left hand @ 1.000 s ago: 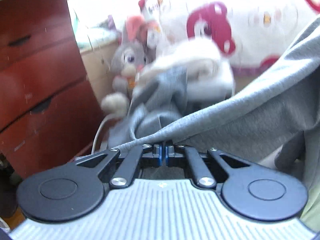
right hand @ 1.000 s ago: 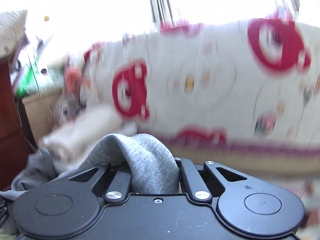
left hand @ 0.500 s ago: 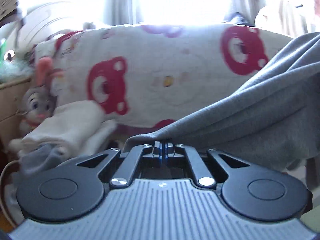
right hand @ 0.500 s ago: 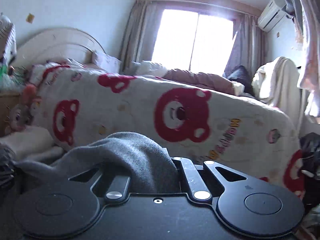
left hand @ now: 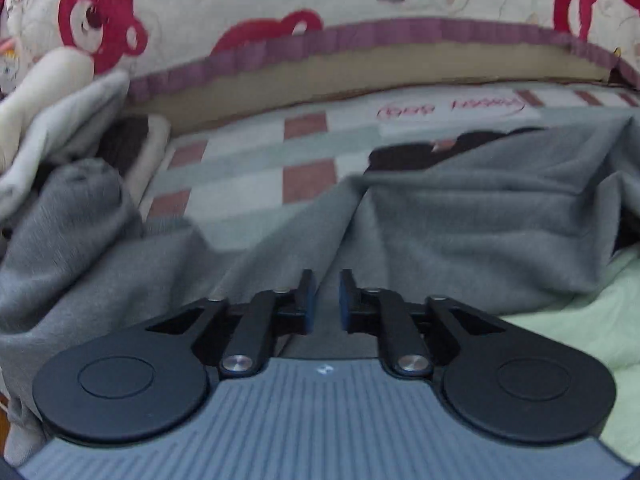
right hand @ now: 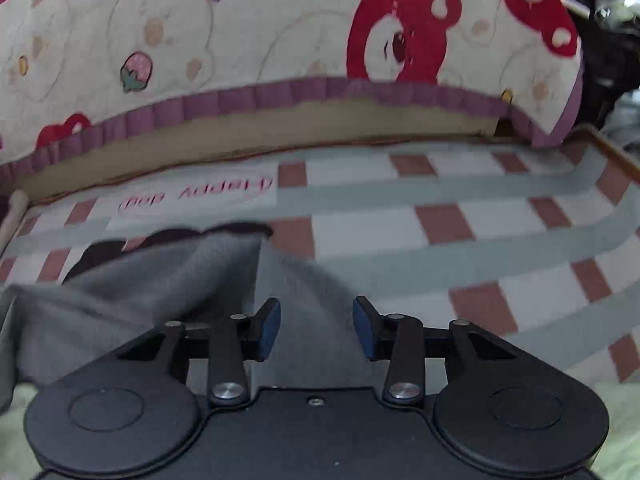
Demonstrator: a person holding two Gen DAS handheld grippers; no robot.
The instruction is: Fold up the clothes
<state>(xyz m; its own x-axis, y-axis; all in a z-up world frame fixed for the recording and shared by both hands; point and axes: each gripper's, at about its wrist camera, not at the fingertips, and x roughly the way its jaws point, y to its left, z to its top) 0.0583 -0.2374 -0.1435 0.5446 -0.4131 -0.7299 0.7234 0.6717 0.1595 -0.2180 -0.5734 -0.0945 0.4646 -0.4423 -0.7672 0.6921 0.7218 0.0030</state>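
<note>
A grey fleece garment (left hand: 460,216) lies spread and wrinkled on a checked mat (left hand: 248,160). In the left wrist view my left gripper (left hand: 325,292) hovers just over the cloth, its blue-padded jaws a little apart with nothing between them. In the right wrist view the same grey garment (right hand: 168,284) ends in a corner that runs under my right gripper (right hand: 317,318), which stands wide open above it. A dark patch on the mat (right hand: 176,238) shows past the garment's far edge.
A bed with a cream cover printed with red bears (right hand: 304,40) rises behind the mat (right hand: 460,216). Pale and grey clothes pile up at the left (left hand: 52,128). Light green bedding (left hand: 592,320) lies at the near right. Dark bags (right hand: 612,40) stand at far right.
Both grippers swung down from facing the room to the mat, and both let go of the grey garment, which now lies spread flat instead of hanging.
</note>
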